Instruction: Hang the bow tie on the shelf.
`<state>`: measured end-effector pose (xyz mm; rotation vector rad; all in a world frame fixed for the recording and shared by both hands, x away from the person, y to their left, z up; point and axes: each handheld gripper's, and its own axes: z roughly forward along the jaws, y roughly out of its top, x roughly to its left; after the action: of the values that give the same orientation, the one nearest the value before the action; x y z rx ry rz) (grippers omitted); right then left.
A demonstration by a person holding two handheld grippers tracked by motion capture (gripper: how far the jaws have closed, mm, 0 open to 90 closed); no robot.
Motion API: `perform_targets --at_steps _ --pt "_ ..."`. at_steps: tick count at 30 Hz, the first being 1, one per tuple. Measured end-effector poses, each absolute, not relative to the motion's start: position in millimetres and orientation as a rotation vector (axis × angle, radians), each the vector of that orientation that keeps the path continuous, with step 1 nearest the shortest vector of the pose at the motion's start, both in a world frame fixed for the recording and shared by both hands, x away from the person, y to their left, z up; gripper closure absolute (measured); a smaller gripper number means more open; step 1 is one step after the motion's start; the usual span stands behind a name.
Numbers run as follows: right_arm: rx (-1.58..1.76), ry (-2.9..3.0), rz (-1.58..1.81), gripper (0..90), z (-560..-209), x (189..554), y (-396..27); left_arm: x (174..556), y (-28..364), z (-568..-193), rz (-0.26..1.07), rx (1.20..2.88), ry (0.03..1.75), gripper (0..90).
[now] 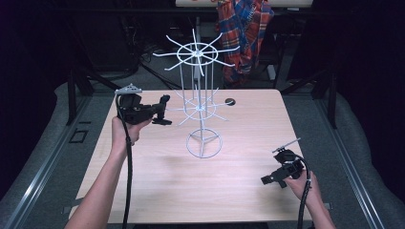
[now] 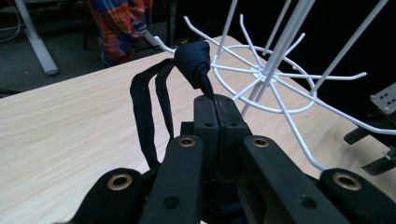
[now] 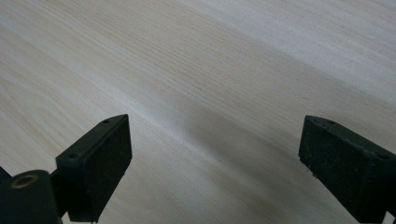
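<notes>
Your left gripper (image 2: 217,105) is pinching a dark knotted strap (image 2: 191,58), jaws closed on it, beside the rack's (image 1: 203,107) lower hooks at about nine o'clock of its pole. Your right gripper (image 3: 215,163) is hovering over the worktop (image 1: 239,186) at four o'clock (jaws spread wide, holding nothing).

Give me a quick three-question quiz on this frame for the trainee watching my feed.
1. True or false: the right gripper has its fingers spread apart over bare table.
2. What does the left gripper pinch? A) dark knotted fabric loop B) white wire C) cable
3. Which tier of the white wire rack is the left gripper beside?

Key: 1 true; 2 A; 3 the lower ring of hooks.
</notes>
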<state>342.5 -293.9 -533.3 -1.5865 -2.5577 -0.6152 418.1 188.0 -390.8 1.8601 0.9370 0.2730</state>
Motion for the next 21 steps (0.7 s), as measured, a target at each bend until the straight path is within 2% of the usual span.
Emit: perform_targets --at_steps 21 --pt "-1.561 -2.59 -0.578 9.1 -533.0 343.7 -294.5 420.4 165.5 -413.3 0.242 1.944 0.874 89.1"
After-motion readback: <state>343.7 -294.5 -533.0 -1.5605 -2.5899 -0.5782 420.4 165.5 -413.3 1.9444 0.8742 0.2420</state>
